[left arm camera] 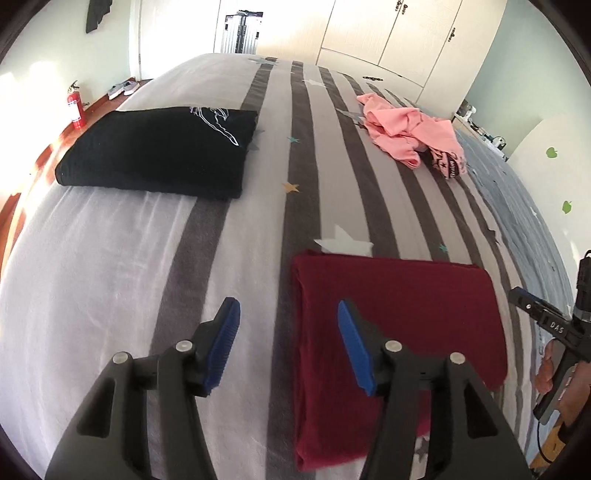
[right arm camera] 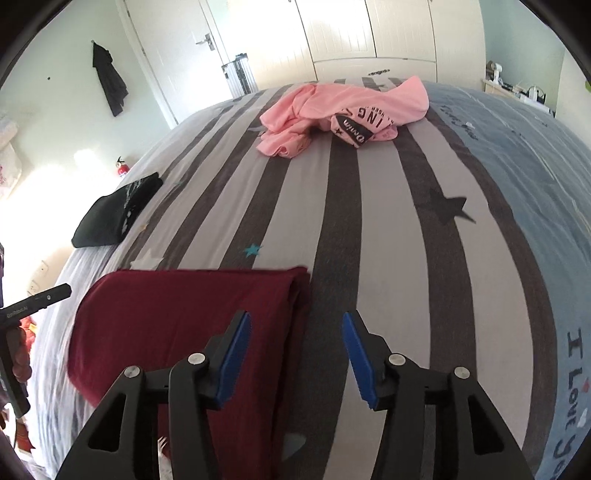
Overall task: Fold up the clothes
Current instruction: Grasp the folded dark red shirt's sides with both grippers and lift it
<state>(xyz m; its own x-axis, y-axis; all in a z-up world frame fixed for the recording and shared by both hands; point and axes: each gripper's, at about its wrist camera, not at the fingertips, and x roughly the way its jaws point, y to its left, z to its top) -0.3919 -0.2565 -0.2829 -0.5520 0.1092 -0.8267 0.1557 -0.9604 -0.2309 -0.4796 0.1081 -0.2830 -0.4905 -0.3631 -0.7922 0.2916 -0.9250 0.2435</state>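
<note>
A dark red garment (left arm camera: 399, 332) (right arm camera: 177, 328) lies folded into a rectangle on the striped bed (left arm camera: 258, 184) (right arm camera: 369, 221). My left gripper (left arm camera: 288, 325) hovers open over its left edge, holding nothing. Over the garment's right edge my right gripper (right arm camera: 295, 339) also stands open and holds nothing. A folded black garment (left arm camera: 159, 151) (right arm camera: 118, 214) rests at the bed's left side. Farther back a crumpled pink garment (left arm camera: 406, 129) (right arm camera: 332, 110) lies in a heap.
A red fire extinguisher (left arm camera: 75, 107) stands on the floor left of the bed. White wardrobe doors (left arm camera: 406, 33) and a door (right arm camera: 177, 55) line the far wall. A dark item hangs on the wall (right arm camera: 109, 81). The other hand-held gripper (left arm camera: 554, 325) shows at the right edge.
</note>
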